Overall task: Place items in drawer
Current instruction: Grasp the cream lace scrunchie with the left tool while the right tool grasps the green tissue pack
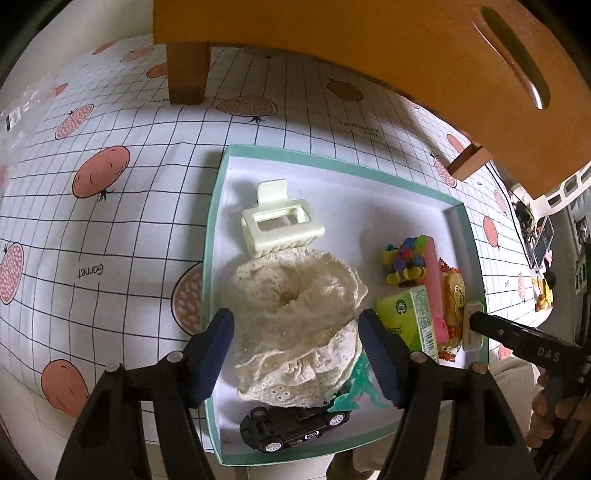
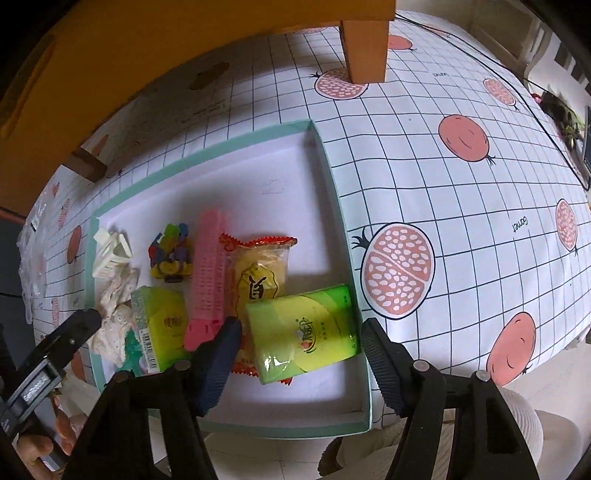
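A shallow box [image 1: 214,229] with mint-green walls and a white floor rests on a tablecloth [image 1: 110,229] printed with a grid and pink fruit. Above it stands an orange wooden cabinet [image 1: 369,33] on short legs, its drawer front showing a slot handle [image 1: 517,55].

Left part of the box, left wrist view: a cream hair claw [image 1: 277,225] lies toward the far side, touching the edge of a cream lace scrunchie [image 1: 295,314]. The left gripper [image 1: 295,350] hangs with its jaws spread wide on either side of the scrunchie, grasping nothing. Nearer the front wall, a black toy car [image 1: 295,430] lies partly under the scrunchie, and a green plastic figure [image 1: 360,387] pokes out beside it.

Middle of the box, right wrist view: a small green carton [image 2: 159,328] lies beside a heap of coloured clips [image 2: 171,254], followed by a pink hair roller [image 2: 207,280] and a snack packet [image 2: 260,266] with red crimped ends.

Right part of the box: a green tissue pack [image 2: 303,332] lies partly over the snack packet, near the right wall. The right gripper [image 2: 299,354] is released, its jaws wide apart and straddling the tissue pack; whether either touches it cannot be told.

All items are in the box; none is in the drawer.
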`<action>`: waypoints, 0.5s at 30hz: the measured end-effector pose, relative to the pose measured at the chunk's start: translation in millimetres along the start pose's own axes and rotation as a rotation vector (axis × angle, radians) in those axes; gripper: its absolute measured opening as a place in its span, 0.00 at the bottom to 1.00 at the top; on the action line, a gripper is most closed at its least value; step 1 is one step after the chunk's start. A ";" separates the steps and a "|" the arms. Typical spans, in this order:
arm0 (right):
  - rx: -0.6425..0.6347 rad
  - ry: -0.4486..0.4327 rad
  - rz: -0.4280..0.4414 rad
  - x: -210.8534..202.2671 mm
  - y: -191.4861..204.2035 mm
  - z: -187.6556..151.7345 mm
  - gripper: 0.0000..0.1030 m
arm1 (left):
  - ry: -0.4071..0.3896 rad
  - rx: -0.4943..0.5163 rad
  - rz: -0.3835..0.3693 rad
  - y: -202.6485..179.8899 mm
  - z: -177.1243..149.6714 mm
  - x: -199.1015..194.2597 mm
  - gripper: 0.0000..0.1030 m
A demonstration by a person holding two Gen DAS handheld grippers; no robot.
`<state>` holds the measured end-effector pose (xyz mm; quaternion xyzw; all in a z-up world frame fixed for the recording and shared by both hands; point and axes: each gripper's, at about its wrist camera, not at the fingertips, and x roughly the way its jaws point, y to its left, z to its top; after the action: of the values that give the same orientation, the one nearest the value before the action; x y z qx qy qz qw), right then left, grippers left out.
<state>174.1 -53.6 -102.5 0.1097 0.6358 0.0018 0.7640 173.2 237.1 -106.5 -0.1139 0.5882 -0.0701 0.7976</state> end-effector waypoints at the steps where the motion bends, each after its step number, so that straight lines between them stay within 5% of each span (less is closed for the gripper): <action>1: -0.006 0.001 0.007 0.7 0.4 0.6 0.67 | 0.003 -0.001 -0.001 0.1 -0.4 0.9 0.69; 15: -0.002 0.036 0.003 19.0 4.4 4.4 0.67 | 0.031 0.002 -0.015 -1.9 -4.5 11.7 0.65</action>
<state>182.6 -47.3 -119.4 0.1097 0.6493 0.0056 0.7526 172.5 232.0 -118.0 -0.1166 0.5995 -0.0782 0.7880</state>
